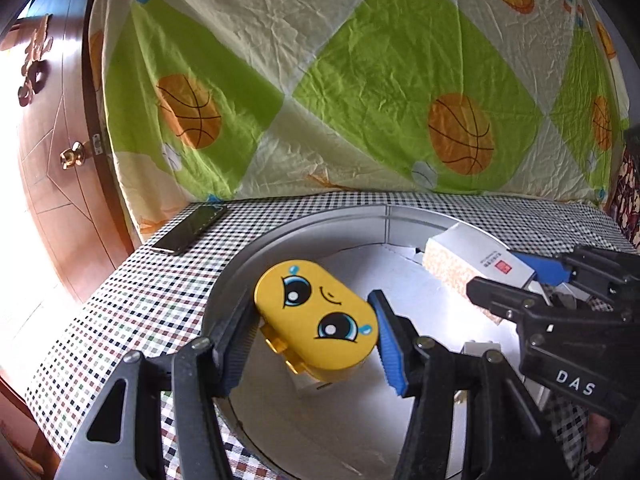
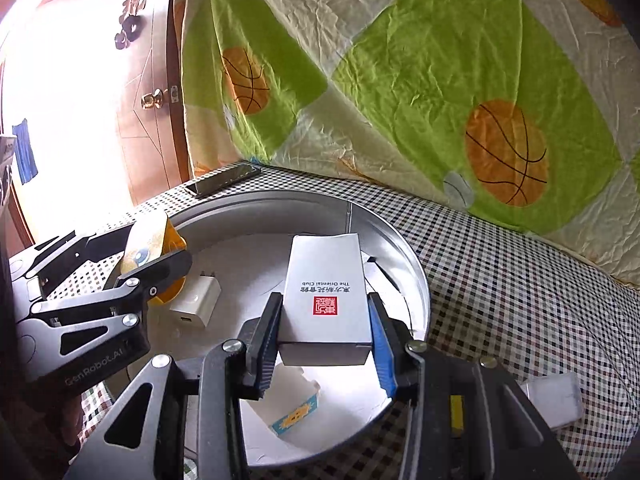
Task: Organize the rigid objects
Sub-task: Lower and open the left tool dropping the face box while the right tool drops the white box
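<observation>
My left gripper (image 1: pixel 316 328) is shut on a yellow oval case with a cartoon face (image 1: pixel 316 316) and holds it above the round metal tray (image 1: pixel 320 222). My right gripper (image 2: pixel 326 320) is shut on a white box with a red stamp (image 2: pixel 326 288) and holds it over the same tray (image 2: pixel 404 248). In the right wrist view the left gripper and the yellow case (image 2: pixel 148 248) are at the left. In the left wrist view the right gripper with the white box (image 1: pixel 476 260) is at the right.
In the tray lie a white charger (image 2: pixel 196 300) and an open small white carton (image 2: pixel 288 408). A dark phone (image 1: pixel 192 228) lies on the checkered tablecloth at the back left. A small white object (image 2: pixel 554 400) lies right of the tray. A basketball-print sheet hangs behind; a wooden door stands left.
</observation>
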Demonstrator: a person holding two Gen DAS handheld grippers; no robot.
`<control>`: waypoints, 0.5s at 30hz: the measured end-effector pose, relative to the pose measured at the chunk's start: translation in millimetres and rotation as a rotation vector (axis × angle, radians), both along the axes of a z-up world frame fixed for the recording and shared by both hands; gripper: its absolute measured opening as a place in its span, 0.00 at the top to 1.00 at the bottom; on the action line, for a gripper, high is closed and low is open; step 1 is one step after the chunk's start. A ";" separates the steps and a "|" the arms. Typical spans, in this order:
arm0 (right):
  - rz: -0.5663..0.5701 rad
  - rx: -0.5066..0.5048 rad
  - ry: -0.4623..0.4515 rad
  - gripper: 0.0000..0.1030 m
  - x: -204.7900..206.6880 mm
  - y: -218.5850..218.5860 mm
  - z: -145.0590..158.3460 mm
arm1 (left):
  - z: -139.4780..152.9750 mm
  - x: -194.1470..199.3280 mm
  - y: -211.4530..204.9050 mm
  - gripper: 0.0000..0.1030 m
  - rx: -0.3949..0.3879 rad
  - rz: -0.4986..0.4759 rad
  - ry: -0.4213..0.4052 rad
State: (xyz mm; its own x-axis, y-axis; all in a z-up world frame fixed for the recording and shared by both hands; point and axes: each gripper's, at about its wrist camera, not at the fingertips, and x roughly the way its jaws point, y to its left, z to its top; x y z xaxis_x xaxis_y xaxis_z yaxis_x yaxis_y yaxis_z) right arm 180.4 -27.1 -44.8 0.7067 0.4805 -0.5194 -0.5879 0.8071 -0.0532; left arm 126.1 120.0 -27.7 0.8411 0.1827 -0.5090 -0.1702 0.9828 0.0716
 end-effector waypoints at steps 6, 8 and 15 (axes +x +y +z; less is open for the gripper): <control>-0.004 -0.043 0.049 0.58 20.0 12.7 -10.6 | -7.0 15.2 -4.2 0.46 0.046 -0.009 0.054; -0.019 -0.017 0.061 0.57 24.8 8.4 -10.5 | -8.3 16.0 -5.1 0.45 0.075 0.006 0.054; -0.032 0.055 0.035 0.38 3.2 -21.6 6.0 | -2.2 -10.3 -8.5 0.22 0.063 0.034 -0.015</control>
State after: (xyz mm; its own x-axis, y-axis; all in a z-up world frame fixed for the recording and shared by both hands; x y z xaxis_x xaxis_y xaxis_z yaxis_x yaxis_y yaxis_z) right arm 183.6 -48.7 -38.8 0.7042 0.4863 -0.5173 -0.5621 0.8270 0.0121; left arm 115.8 111.5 -29.9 0.8412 0.2429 -0.4830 -0.2054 0.9700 0.1301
